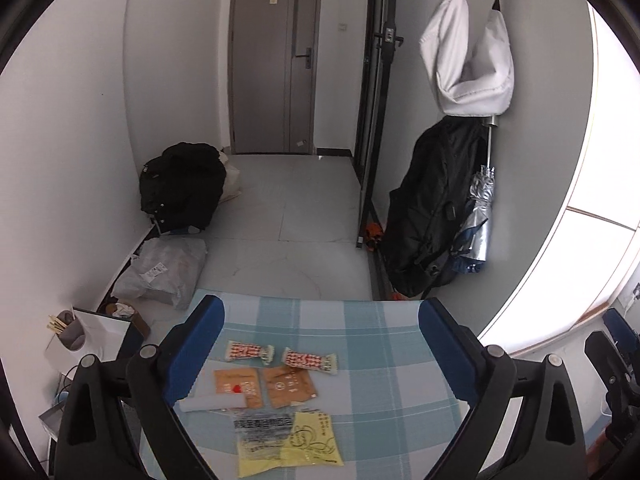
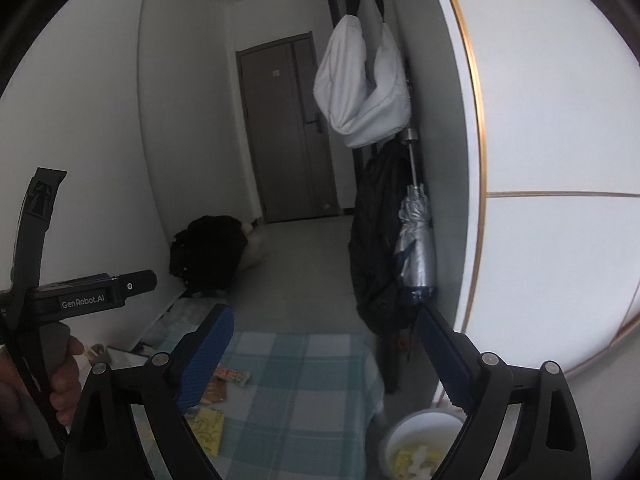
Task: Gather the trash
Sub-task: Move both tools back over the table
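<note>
1. Both grippers are held above the counter with nothing between their fingers. The left gripper (image 1: pixel 320 344) stands wide, its blue-padded fingers framing the litter on the blue-and-white checked tablecloth (image 1: pixel 384 360). The right gripper (image 2: pixel 324 356) is equally wide and empty.
2. The trash lies flat on the cloth: two red-and-white patterned candy wrappers (image 1: pixel 250 352) side by side, two brown paper sachets (image 1: pixel 290 386) just below them, a white rolled tube (image 1: pixel 212 403), a clear printed plastic bag (image 1: pixel 264 428) and a yellow printed packet (image 1: pixel 316 436) overlapping it.
3. The step in hand looks like choosing the next piece. Thin flat wrappers are hard to pinch from above, so it would be wise to tip a finger low, catch a raised or crimped end such as a candy wrapper's fringe, and close fully before lifting.
4. Take one item at a time. The overlapping bag and yellow packet may drag each other, so the upper one should probably go first.
5. Only the right wrist view shows the white round bin (image 2: pixel 424 420) on the floor beside the counter's right edge, with yellow and white scraps already inside. It also shows the person's hand (image 2: pixel 66 376) holding the left gripper's handle.
6. Only the left wrist view shows the whole spread of litter. The right wrist view catches just a wrapper, a sachet corner and the yellow packet behind its left finger.
</note>
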Tool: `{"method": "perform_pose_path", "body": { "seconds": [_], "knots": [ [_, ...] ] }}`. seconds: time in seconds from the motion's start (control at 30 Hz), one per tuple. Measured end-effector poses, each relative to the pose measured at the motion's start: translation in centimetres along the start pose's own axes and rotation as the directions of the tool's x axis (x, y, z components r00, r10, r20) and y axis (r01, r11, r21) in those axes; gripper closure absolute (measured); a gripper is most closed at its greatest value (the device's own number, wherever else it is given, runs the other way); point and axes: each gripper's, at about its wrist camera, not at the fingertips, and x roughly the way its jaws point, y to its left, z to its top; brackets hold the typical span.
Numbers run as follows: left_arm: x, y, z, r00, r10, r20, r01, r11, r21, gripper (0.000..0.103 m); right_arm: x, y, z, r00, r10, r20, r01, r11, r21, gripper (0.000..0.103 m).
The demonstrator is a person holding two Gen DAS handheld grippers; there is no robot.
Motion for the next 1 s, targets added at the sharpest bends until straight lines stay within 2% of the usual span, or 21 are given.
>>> {"method": "perform_pose_path", "body": {
  "seconds": [0.13,0.27,0.4,0.47,0.53,0.6,0.73,0.9,1.0],
  "knots": [
    [-0.4,3.0,-0.9,0.999,0.033,0.036,-0.032,0.999,-0.021,0.007,1.2,2.6,-0.9,0.998,0.050,-0.026,-0.051,0.998,-0.039,0.009],
    [0.2,6.1,-2.3,0.999,0.029,0.025,-0.027,0.997,-0.070,0.007,3.0,4.8,-2.3,0.993,0.095,-0.075,-0.100,0.993,-0.057,0.009],
    [0.9,9.1,-3.5,1.000,0.021,0.001,-0.021,0.993,-0.120,0.007,5.2,6.8,-4.1,0.979,0.135,-0.154,-0.142,0.989,-0.040,0.009],
    [1.0,10.7,-4.3,0.999,0.035,0.020,-0.031,0.987,-0.158,0.007,6.1,7.6,-5.1,0.970,0.150,-0.192,-0.159,0.987,-0.033,0.009],
    [1.2,12.0,-5.1,0.998,0.058,0.027,-0.053,0.985,-0.165,0.007,7.4,8.6,-5.9,0.957,0.159,-0.242,-0.171,0.985,-0.028,0.009],
    [2.0,12.9,-5.4,0.997,0.067,-0.024,-0.070,0.981,-0.183,0.007,8.3,9.5,-6.7,0.949,0.153,-0.276,-0.170,0.985,-0.039,0.009],
    [2.4,14.4,-5.2,0.998,0.012,-0.062,-0.027,0.971,-0.236,0.007,9.6,11.6,-8.8,0.928,0.154,-0.340,-0.189,0.979,-0.074,0.009],
    [2.7,15.8,-5.2,0.997,0.001,-0.083,-0.025,0.960,-0.279,0.007,11.6,14.3,-11.4,0.883,0.199,-0.425,-0.253,0.964,-0.074,0.009],
    [2.8,17.0,-5.4,0.996,-0.014,-0.090,-0.015,0.949,-0.314,0.007,13.2,15.7,-12.9,0.852,0.197,-0.486,-0.266,0.961,-0.078,0.009]
  ]
}}
